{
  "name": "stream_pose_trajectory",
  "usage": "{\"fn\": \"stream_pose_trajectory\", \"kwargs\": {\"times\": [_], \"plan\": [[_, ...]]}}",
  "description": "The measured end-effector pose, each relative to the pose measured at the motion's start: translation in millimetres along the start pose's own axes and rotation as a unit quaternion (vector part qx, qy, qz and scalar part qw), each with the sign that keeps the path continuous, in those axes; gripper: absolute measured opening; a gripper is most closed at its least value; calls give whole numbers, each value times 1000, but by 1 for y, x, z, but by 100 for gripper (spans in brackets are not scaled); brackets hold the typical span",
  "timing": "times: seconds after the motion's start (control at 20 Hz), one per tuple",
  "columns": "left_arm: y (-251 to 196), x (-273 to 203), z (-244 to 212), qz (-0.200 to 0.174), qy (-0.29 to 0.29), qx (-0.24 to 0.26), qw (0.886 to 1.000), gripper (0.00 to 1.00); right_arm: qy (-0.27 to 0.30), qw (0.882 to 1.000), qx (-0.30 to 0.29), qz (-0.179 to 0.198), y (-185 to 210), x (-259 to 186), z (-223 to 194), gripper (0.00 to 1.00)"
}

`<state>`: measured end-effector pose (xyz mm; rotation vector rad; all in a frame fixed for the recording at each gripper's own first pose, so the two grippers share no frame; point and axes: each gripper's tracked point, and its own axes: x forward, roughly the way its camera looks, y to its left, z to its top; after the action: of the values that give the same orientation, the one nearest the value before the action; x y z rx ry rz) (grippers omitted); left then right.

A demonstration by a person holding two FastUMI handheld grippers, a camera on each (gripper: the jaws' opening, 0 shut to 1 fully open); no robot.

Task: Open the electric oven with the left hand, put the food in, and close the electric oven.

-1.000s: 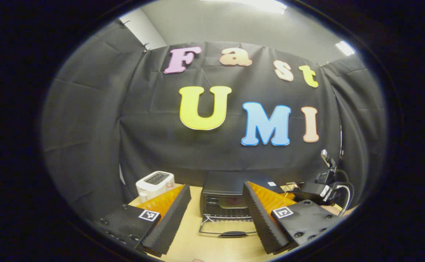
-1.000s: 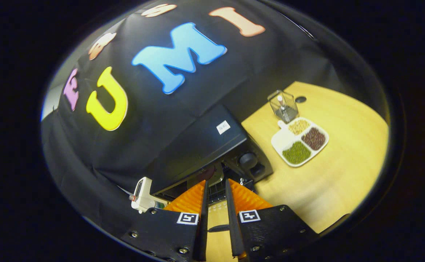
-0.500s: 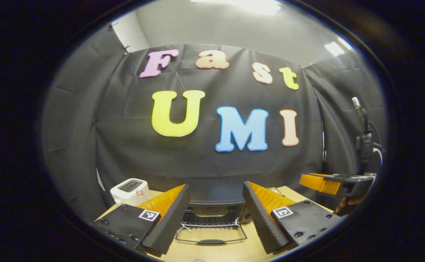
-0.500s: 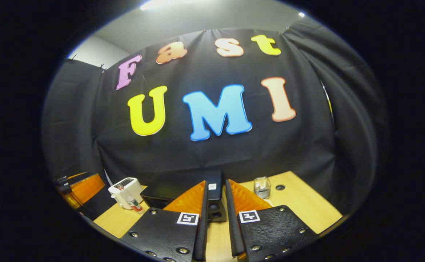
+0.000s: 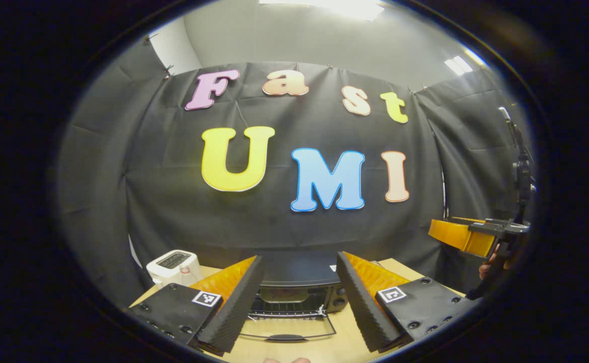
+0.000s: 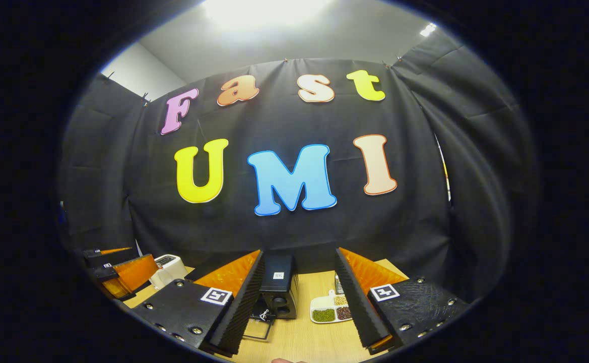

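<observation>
We see the oven (image 5: 297,285) at 6 o'clock in the left gripper view, black, standing on the worktop (image 5: 294,348) between the fingers of the left gripper (image 5: 298,292). Its door (image 5: 288,330) lies folded down toward us, handle at the near edge, and the wire rack inside shows, with something pale on it that we cannot make out. The left gripper is spread wide and holds nothing.

In the right gripper view the oven (image 6: 278,292) appears at 6 o'clock from its knob end, the door (image 6: 256,327) hanging open at its lower left. The right gripper (image 6: 297,297) is also spread wide and empty, its fingers well apart either side of the oven.

That view gives us what the other lacks: a white divided tray (image 6: 330,312) with green, brown and pale grains, on the worktop (image 6: 304,338) just right of the oven. It also shows the left gripper (image 6: 120,272) at 8 o'clock, orange and black.

A white toaster (image 5: 173,264) stands left of the oven at 7 o'clock in the left gripper view, and beside the left gripper in the right view (image 6: 169,267). At 3 o'clock in the left view the right gripper (image 5: 468,237) is held up by a hand (image 5: 493,262), clear of the worktop.
</observation>
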<state>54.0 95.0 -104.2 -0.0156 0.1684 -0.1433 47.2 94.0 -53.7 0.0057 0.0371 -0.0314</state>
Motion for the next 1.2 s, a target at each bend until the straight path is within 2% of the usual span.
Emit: {"fn": "stream_pose_trajectory", "kwargs": {"times": [0.05, 0.2, 0.25, 0.35, 0.4, 0.55, 0.6, 0.65, 0.7, 0.75, 0.95, 1.05, 1.15, 1.2], "plan": [[1, -1, -5, 1, 6, 4, 1000, 100, -6, 1000, 1, -2, -3, 1, 1, 85], [1, 1, -20, 1, 28, 12, 1000, 95, -24, 1000, -6, -4, -10, 6, 13, 85], [2, 1, -27, 2, 38, 16, 999, 98, -26, 1000, -6, -2, -12, 10, 14, 85], [3, 3, -46, 1, 66, 23, 998, 94, -23, 1000, -6, -3, -16, 14, 12, 85], [1, 4, -57, -2, 82, 19, 996, 97, -20, 1000, -6, -3, -17, 13, 11, 85], [-3, 8, -80, -9, 118, 0, 993, 92, -2, 1000, 0, 3, -22, 20, 2, 85], [-2, 11, -91, -6, 131, 0, 991, 97, 5, 1000, 2, 1, -26, 21, -3, 85], [1, 14, -102, -3, 149, 3, 989, 97, 10, 1000, 4, -2, -29, 21, -6, 85], [2, 16, -114, -1, 167, 2, 986, 100, 13, 1000, 5, -4, -32, 23, -7, 85], [4, 17, -125, 2, 185, -2, 983, 97, 17, 1000, 5, -7, -36, 24, -10, 85], [10, 29, -172, 4, 250, -10, 968, 100, 23, 1000, 2, -18, -50, 27, -13, 86], [12, 31, -200, 2, 293, -9, 956, 98, 20, 999, 4, -25, -57, 28, -11, 85], [15, 23, -230, -1, 343, -8, 939, 100, 19, 999, 3, -32, -63, 27, -10, 85], [16, 21, -245, -1, 366, -9, 930, 98, 21, 999, 1, -35, -66, 27, -11, 86]]}}
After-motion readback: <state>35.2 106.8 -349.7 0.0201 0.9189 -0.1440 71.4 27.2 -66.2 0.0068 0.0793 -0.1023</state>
